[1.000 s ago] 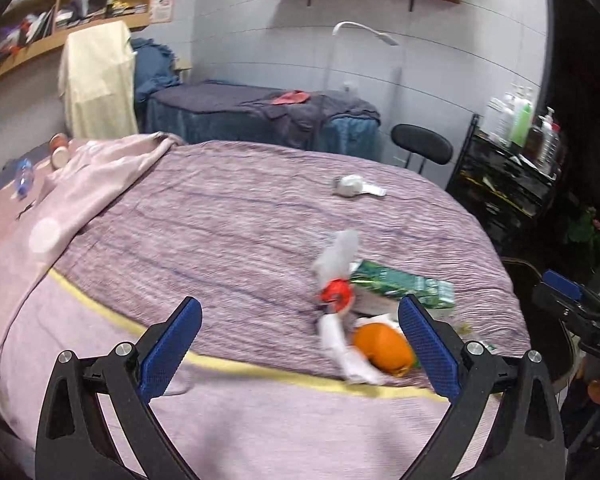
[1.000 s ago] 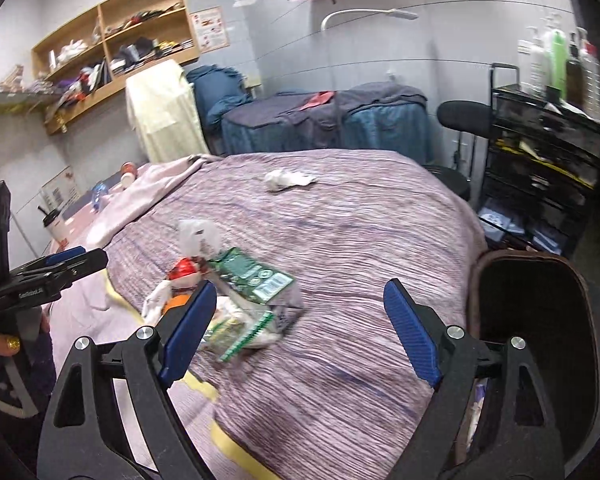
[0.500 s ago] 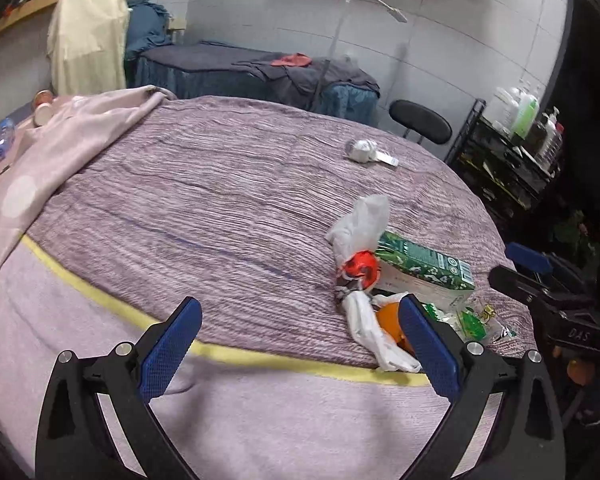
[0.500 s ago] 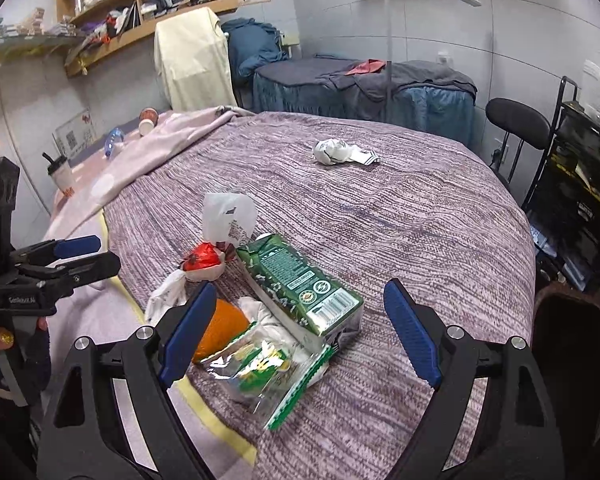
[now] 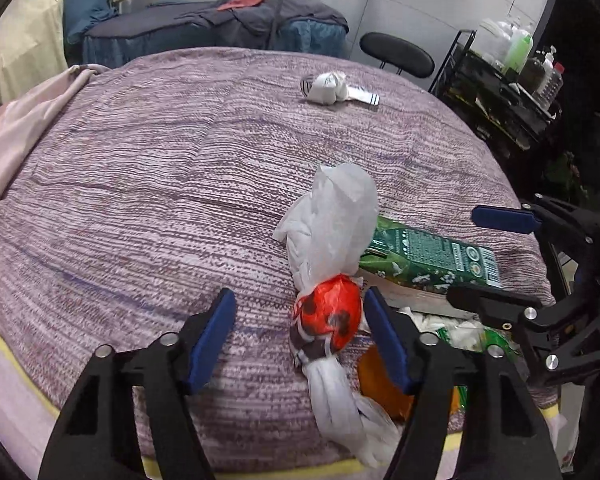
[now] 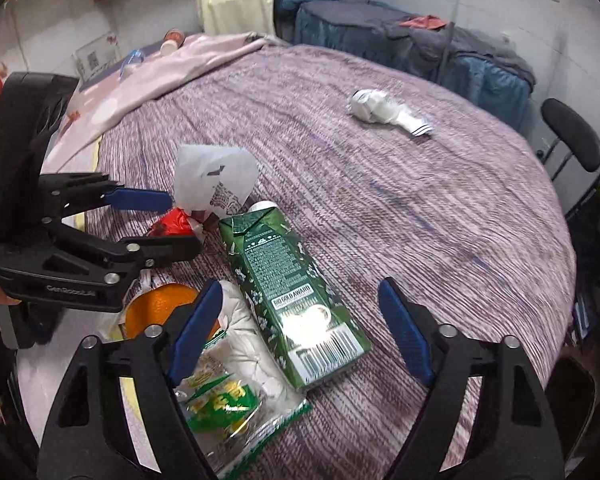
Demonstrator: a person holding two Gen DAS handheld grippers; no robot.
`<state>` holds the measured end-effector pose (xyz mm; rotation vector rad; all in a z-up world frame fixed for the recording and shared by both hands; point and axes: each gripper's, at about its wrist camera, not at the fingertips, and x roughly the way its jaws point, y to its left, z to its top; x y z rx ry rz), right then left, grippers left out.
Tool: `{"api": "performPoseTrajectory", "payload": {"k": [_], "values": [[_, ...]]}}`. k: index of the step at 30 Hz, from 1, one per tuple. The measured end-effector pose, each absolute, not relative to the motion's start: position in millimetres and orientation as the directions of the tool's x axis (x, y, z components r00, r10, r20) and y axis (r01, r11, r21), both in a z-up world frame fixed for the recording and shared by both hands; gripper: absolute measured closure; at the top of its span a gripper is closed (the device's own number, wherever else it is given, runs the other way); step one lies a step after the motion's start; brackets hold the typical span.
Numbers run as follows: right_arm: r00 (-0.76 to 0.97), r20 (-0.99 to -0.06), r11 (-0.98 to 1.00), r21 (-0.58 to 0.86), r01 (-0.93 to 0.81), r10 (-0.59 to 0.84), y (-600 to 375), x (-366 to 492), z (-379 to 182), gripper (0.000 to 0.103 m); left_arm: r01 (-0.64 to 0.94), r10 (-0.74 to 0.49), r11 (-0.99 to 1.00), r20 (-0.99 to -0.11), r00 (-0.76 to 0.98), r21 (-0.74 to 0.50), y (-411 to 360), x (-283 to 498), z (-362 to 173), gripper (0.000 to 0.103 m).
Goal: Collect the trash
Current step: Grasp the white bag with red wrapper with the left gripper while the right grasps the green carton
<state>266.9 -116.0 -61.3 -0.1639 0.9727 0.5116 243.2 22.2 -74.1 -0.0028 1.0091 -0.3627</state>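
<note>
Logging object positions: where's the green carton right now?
The green carton lies flat on the purple bedspread between the open right tongs in the right wrist view, beside the snack wrapper, just right of the red-and-white bag.

Both grippers share one build: the left gripper (image 5: 298, 336) and right gripper (image 6: 300, 328) have matte black, angular plastic arms with triangular cut-outs, silver round screws at the joints, and blue ribbed pads (image 5: 210, 338) lining the fingertips. At nine o'clock in the right wrist view, the left gripper's black body carries faint embossed lettering, too blurred to read surely.
</note>
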Motion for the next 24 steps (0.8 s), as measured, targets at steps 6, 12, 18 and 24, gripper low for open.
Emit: {"api": "performPoseTrajectory", "payload": {"k": [6, 12, 18, 24], "values": [[0.347, -0.874, 0.82, 0.095, -0.564, 0.34, -96, 290, -85, 0.038, 0.318, -0.319, 0.931, -0.824, 0.467, -0.18, 21, 244, -74, 0.078], [0.328, -0.88, 0.809, 0.101, -0.579, 0.344, -86, 295, -95, 0.05, 0.305, -0.337, 0.93, -0.802, 0.493, -0.204, 28, 237, -72, 0.082], [0.403, -0.823, 0.844, 0.16, -0.511, 0.4, -107, 288, -79, 0.053, 0.25, -0.329, 0.942, -0.755, 0.567, -0.222, 49, 223, -55, 0.082], [0.517, -0.757, 0.892, 0.189, -0.411, 0.399, -128, 275, -57, 0.053, 0.211, -0.316, 0.949, -0.705, 0.636, -0.234, 65, 201, -34, 0.082]]}}
